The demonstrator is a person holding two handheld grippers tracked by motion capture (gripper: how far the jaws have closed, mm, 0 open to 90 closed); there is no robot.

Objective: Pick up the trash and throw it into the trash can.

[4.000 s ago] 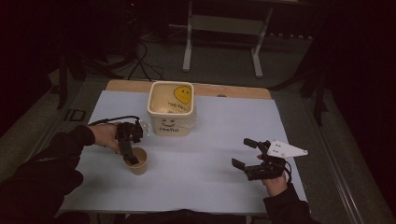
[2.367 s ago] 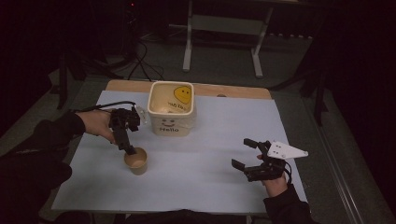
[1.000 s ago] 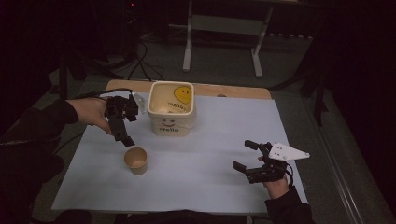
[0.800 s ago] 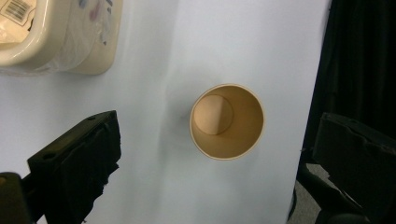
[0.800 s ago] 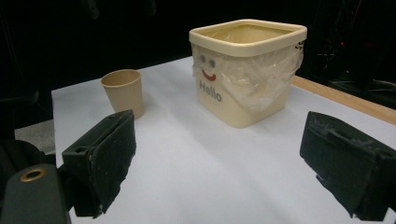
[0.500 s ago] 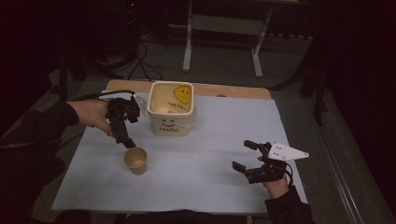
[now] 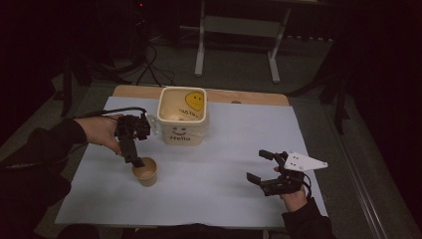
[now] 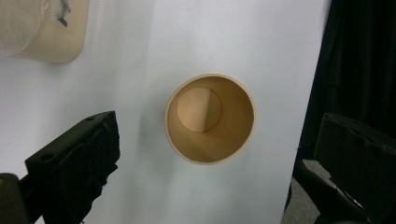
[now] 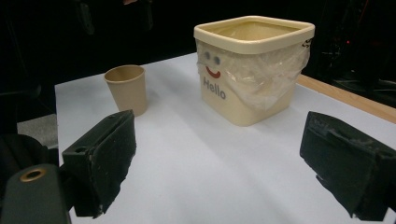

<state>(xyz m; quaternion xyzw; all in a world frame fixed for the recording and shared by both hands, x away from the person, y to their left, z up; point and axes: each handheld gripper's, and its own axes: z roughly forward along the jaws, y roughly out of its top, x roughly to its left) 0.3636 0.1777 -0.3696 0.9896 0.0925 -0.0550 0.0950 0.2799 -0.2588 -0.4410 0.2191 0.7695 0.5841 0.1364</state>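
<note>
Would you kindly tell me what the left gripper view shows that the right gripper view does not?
The left gripper view looks straight down into the tan paper cup, showing its round inner bottom, bare inside. The right gripper view instead shows the cup's outer wall from the side, plus the cream square plastic bucket's smiley face, "Hello" lettering and clear liner. Both show the cup upright on the white table sheet, the bucket, and open black tongs.

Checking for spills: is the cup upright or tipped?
Upright. The cup stands on its base, mouth up, and the left gripper view shows its bare bottom.

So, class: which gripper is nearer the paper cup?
Left. The left gripper hovers right above the paper cup, jaws open; the right gripper sits far across the table.
</note>
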